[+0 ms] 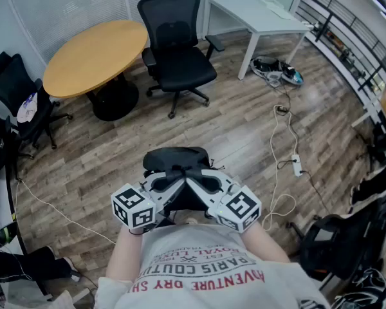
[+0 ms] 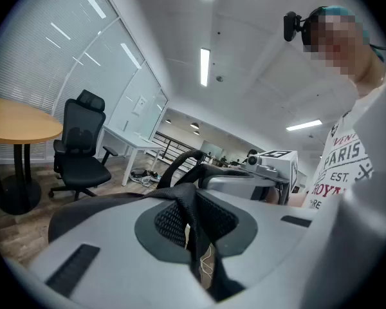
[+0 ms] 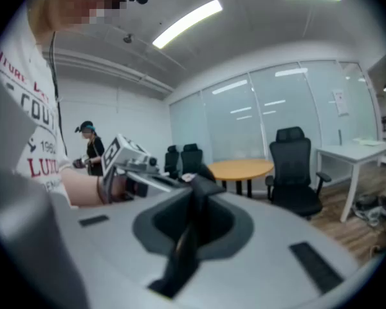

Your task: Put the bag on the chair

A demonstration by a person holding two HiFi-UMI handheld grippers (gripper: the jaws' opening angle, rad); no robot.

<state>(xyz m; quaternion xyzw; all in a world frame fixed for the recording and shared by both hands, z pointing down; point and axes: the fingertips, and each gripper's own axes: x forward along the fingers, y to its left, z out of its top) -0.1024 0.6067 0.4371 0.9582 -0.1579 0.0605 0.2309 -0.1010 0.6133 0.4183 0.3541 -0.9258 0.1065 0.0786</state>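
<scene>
- Head view, looking steeply down: a black bag (image 1: 177,161) is held off the wood floor (image 1: 231,127), close in front of the person's chest, by 2 grippers.
- Left gripper (image 1: 172,184): jaws nearly together, clamped on black mesh fabric of the bag, as shown in its own view.
- Right gripper (image 1: 197,184): jaws nearly together, clamped on a black strap or fold of the bag.
- Black office chair (image 1: 178,56): seen well apart, straight ahead, beside a round wooden table (image 1: 93,47); its seat is bare.
- A white desk (image 1: 257,15) and floor cables (image 1: 280,140) lie to the right, off the direct path.
- Progress, as judged: pickup done w/ both grippers; approx. the 1st half is complete.
- Left to do: bag to be carried to the chair, set on the seat, then released.
</scene>
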